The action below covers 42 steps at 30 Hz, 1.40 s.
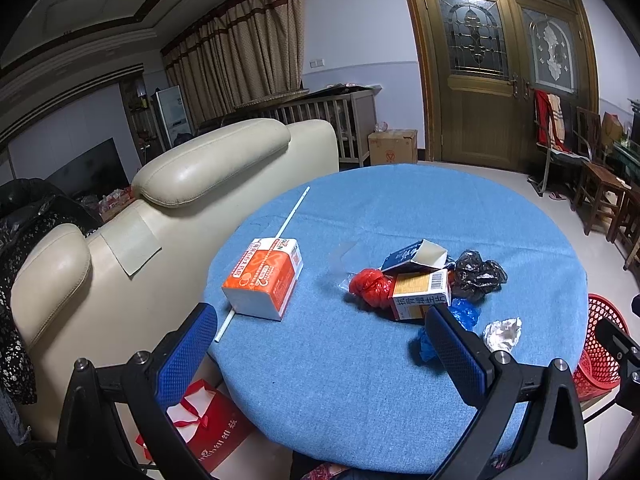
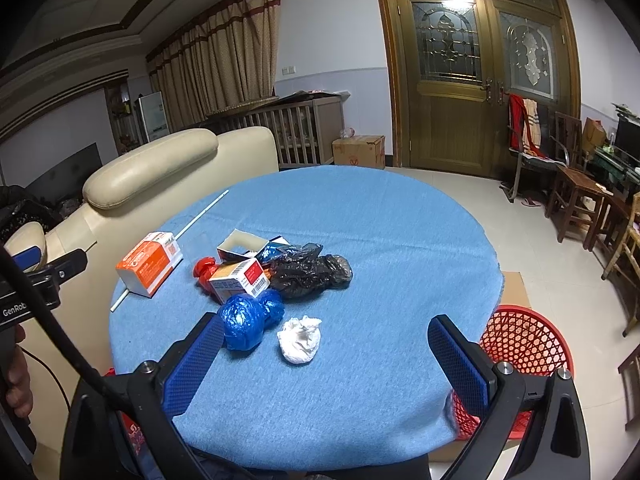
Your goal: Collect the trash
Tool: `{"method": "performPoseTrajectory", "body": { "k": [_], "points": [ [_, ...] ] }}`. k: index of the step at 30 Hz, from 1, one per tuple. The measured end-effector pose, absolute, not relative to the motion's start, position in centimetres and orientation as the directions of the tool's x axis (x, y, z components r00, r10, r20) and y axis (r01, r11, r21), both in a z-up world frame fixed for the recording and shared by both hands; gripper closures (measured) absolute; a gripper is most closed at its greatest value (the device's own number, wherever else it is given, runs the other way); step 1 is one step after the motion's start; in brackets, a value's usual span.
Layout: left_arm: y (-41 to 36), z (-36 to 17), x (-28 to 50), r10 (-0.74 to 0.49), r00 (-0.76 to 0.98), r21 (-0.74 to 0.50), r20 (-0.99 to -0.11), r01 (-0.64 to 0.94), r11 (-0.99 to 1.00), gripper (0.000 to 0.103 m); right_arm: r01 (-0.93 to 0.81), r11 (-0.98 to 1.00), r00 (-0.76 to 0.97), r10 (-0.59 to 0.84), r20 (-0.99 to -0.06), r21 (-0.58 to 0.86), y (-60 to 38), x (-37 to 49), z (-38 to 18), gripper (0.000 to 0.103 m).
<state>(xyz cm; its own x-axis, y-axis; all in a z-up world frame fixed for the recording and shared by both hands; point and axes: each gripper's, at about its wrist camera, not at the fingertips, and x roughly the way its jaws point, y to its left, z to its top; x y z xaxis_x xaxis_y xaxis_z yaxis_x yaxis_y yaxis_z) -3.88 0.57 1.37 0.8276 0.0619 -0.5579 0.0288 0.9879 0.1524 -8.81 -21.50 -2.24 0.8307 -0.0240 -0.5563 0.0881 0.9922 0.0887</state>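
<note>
Trash lies heaped on the round blue table [image 2: 360, 216]: a crumpled white tissue [image 2: 300, 338], a blue plastic wad [image 2: 244, 320], a black bag [image 2: 308, 270], a red bag [image 2: 205, 272], a small yellow-and-white carton [image 2: 238, 280] and an opened dark-blue box [image 2: 244, 246]. An orange-and-white tissue pack [image 2: 149, 268] rests on a white stick [image 2: 200, 212] further left. My right gripper [image 2: 324, 336] hovers open just short of the tissue. My left gripper [image 1: 320, 332] is open over the near table edge, its right finger in front of the blue wad [image 1: 466, 314]. The same pile [image 1: 420, 280] and tissue [image 1: 502, 334] show in the left wrist view.
A red mesh basket [image 2: 524, 344] stands on the floor at the table's right edge, also in the left wrist view as the basket [image 1: 600, 344]. A cream sofa [image 1: 160, 208] presses against the table's left side. A red gift bag [image 1: 212, 428] sits below. Wooden chairs [image 2: 576, 196] line the right wall.
</note>
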Motion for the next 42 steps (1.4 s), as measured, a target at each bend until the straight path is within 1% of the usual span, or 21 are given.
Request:
{"method": "performPoseTrajectory", "body": {
  "k": [5,8,11,13,15,19,20,21,23,25,26,27,33,34,35,36,38,39,40,42],
  "points": [
    [0.5,0.6,-3.4,0.062,0.816,0.153,-0.575,0.033,0.988,0.0,0.089,0.991,0.816,-0.014,-0.578,0.1,-21.8,-8.1,-3.2,0.0],
    [0.7,-0.4,-2.7,0.054,0.798,0.144,-0.601,0.041,0.989,0.0,0.084,0.99,0.801,0.003,-0.599,0.117,-22.0,-7.4,-4.3,0.0],
    [1.2,-2.4,-1.4,0.042,0.749,0.12,-0.661,0.051,0.991,0.0,0.057,0.986,0.778,0.055,-0.626,0.158,-22.3,-5.7,-6.4,0.0],
    [1.4,-3.9,-0.5,0.035,0.709,0.108,-0.704,0.058,0.992,0.0,0.039,0.98,0.738,0.103,-0.666,0.195,-22.6,-3.8,-8.4,0.0],
    [1.6,-5.2,0.3,0.027,0.674,0.095,-0.738,0.065,0.993,0.0,0.025,0.971,0.714,0.15,-0.684,0.238,-22.7,-2.0,-9.9,0.002],
    [1.4,-6.5,1.4,-0.05,0.613,0.02,-0.789,0.107,0.994,0.0,0.003,0.938,0.662,0.257,-0.704,0.346,-22.0,1.4,-12.0,0.018],
    [1.3,-6.6,1.6,-0.069,0.603,0.001,-0.795,0.114,0.993,0.0,-0.007,0.933,0.639,0.282,-0.716,0.361,-21.9,2.4,-12.7,0.028],
    [1.2,-6.5,1.7,-0.074,0.6,-0.004,-0.796,0.118,0.993,0.0,-0.008,0.931,0.616,0.293,-0.732,0.365,-21.9,3.2,-13.5,0.046],
    [0.7,-6.4,1.8,-0.081,0.599,-0.001,-0.797,0.132,0.991,0.0,-0.016,0.91,0.571,0.348,-0.744,0.414,-21.7,4.6,-15.0,0.064],
    [0.3,-6.3,2.1,-0.095,0.592,-0.008,-0.8,0.148,0.989,0.0,-0.023,0.9,0.567,0.371,-0.736,0.436,-21.6,4.7,-15.5,0.067],
    [0.0,-6.4,2.4,-0.112,0.585,-0.02,-0.803,0.162,0.987,0.0,-0.024,0.901,0.567,0.368,-0.737,0.432,-21.8,4.4,-15.6,0.074],
    [-0.3,-6.4,2.6,-0.128,0.576,-0.031,-0.808,0.175,0.984,0.0,-0.023,0.903,0.575,0.362,-0.734,0.428,-22.1,3.9,-15.4,0.077],
    [-5.3,-8.3,5.3,-0.253,0.473,-0.111,-0.844,0.308,0.945,0.001,0.035,0.907,0.63,0.306,-0.714,0.42,-26.0,0.1,-14.3,0.077],
    [-6.2,-8.8,5.7,-0.271,0.452,-0.126,-0.85,0.325,0.937,0.006,0.048,0.902,0.636,0.305,-0.709,0.43,-26.8,-0.6,-13.9,0.077],
    [-7.3,-9.4,6.1,-0.297,0.425,-0.149,-0.855,0.348,0.926,0.014,0.057,0.899,0.642,0.3,-0.706,0.434,-27.3,-1.1,-13.7,0.077],
    [-8.2,-10.0,6.5,-0.314,0.401,-0.163,-0.86,0.369,0.915,0.019,0.072,0.895,0.659,0.288,-0.695,0.44,-28.2,-2.1,-13.3,0.077],
    [-9.6,-11.0,7.0,-0.304,0.376,-0.15,-0.875,0.387,0.91,0.042,0.092,0.894,0.678,0.267,-0.685,0.439,-29.5,-3.5,-12.7,0.077],
    [-10.1,-11.6,7.2,-0.268,0.378,-0.116,-0.886,0.378,0.918,0.046,0.104,0.893,0.692,0.252,-0.676,0.439,-30.3,-4.2,-12.3,0.077],
    [-10.2,-11.8,7.2,-0.264,0.379,-0.113,-0.887,0.375,0.92,0.053,0.113,0.893,0.704,0.237,-0.669,0.436,-31.0,-4.8,-12.1,0.077],
    [-10.0,-11.5,6.8,-0.286,0.389,-0.138,-0.876,0.365,0.921,0.056,0.135,0.889,0.733,0.206,-0.648,0.436,-32.4,-6.5,-11.3,0.077]
  ]
}}
